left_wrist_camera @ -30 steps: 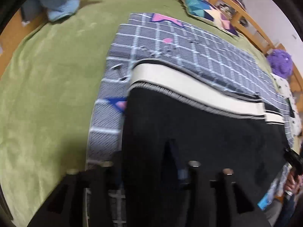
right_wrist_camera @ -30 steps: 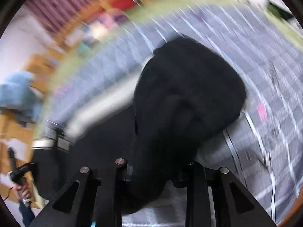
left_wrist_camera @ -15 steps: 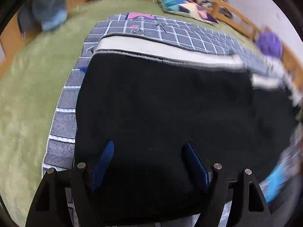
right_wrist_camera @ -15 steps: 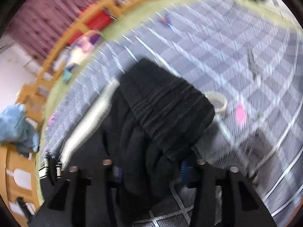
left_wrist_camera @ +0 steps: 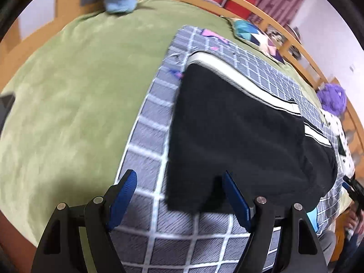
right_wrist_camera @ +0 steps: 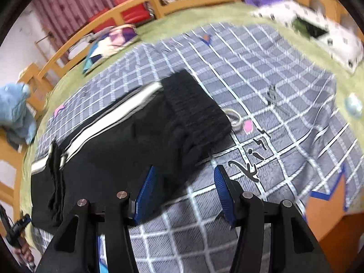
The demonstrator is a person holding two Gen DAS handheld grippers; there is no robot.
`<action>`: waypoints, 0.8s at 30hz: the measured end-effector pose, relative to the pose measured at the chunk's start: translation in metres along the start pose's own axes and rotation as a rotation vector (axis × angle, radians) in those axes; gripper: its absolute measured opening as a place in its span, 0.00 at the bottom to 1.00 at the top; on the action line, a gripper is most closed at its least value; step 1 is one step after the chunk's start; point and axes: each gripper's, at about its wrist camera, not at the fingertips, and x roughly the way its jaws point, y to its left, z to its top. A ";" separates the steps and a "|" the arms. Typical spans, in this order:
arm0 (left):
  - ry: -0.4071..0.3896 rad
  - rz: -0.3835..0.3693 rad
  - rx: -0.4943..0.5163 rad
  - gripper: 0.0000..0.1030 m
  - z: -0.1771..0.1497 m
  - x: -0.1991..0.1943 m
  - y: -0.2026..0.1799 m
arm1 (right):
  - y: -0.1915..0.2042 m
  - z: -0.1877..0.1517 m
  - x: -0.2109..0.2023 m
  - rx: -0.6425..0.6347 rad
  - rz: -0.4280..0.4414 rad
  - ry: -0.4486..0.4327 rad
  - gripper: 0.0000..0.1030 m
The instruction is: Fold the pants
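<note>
The black pants (left_wrist_camera: 238, 132) with a cream side stripe (left_wrist_camera: 229, 68) lie folded on a grey checked blanket (left_wrist_camera: 147, 122). My left gripper (left_wrist_camera: 179, 195) is open and empty, just off the near edge of the pants. In the right wrist view the pants (right_wrist_camera: 127, 141) lie with the ribbed waistband (right_wrist_camera: 195, 111) on top and a white drawstring loop (right_wrist_camera: 234, 116) poking out. My right gripper (right_wrist_camera: 184, 193) is open and empty, above the blanket (right_wrist_camera: 273, 104) beside the pants' near corner.
The blanket lies on a green bedcover (left_wrist_camera: 68, 79) inside a wooden bed rail (left_wrist_camera: 250, 6). A patterned cushion (left_wrist_camera: 252, 34), a purple plush (left_wrist_camera: 332, 97), a blue plush (right_wrist_camera: 13, 107) and a white spotted cloth (right_wrist_camera: 318, 29) lie around the edges.
Both grippers have let go of the pants and opened. Both have drawn back from the cloth, which now lies flat and folded on the blanket.
</note>
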 end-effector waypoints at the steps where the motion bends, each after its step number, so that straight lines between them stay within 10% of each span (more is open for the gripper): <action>1: -0.003 -0.031 -0.041 0.73 -0.004 0.001 0.006 | 0.008 -0.005 -0.006 -0.015 0.000 -0.009 0.52; 9: -0.010 -0.182 -0.081 0.72 -0.014 0.020 -0.005 | 0.080 -0.027 -0.047 -0.177 -0.008 -0.132 0.51; 15: -0.036 -0.126 -0.056 0.72 -0.013 0.032 -0.021 | 0.117 -0.022 -0.037 -0.173 0.059 -0.169 0.43; 20: -0.027 -0.049 -0.076 0.27 -0.005 0.017 -0.024 | 0.126 -0.020 -0.009 -0.134 0.155 -0.105 0.43; 24: -0.116 0.001 0.062 0.20 0.005 -0.022 -0.059 | 0.116 -0.025 0.008 -0.109 0.161 -0.055 0.42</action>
